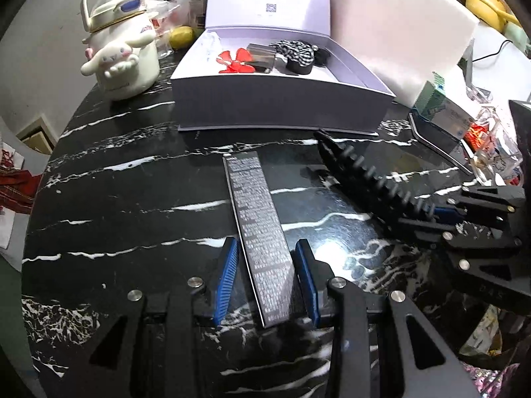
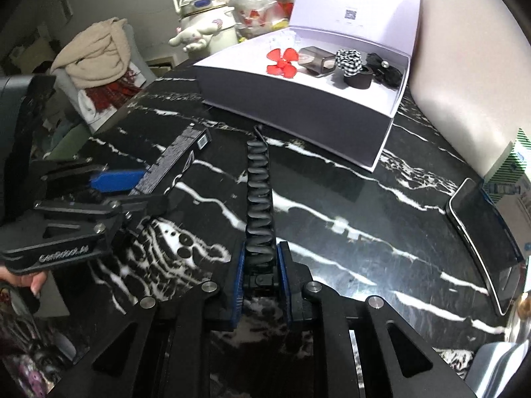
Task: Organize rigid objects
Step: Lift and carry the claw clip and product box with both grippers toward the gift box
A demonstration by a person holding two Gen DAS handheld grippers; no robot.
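Big black marble counter (image 1: 116, 199) fills the view, and at its far edge sits the open white box (image 1: 282, 99), already holding a red flower piece (image 1: 235, 61) and a few dark bits. Nearer in, 2 long rigid things are in play. The flat black printed box (image 1: 259, 232) lies with its long axis running away toward the white box, its near end between the blue pads of the left claw (image 1: 267, 278); the pads sit just off its edges, so whether they press on it I cannot tell. The ridged black hair clip (image 2: 259, 199) points the same way, and the right claw (image 2: 260, 277) is clenched on its near end. Both items aim lengthwise at the white box; the right looks readier to carry forward.
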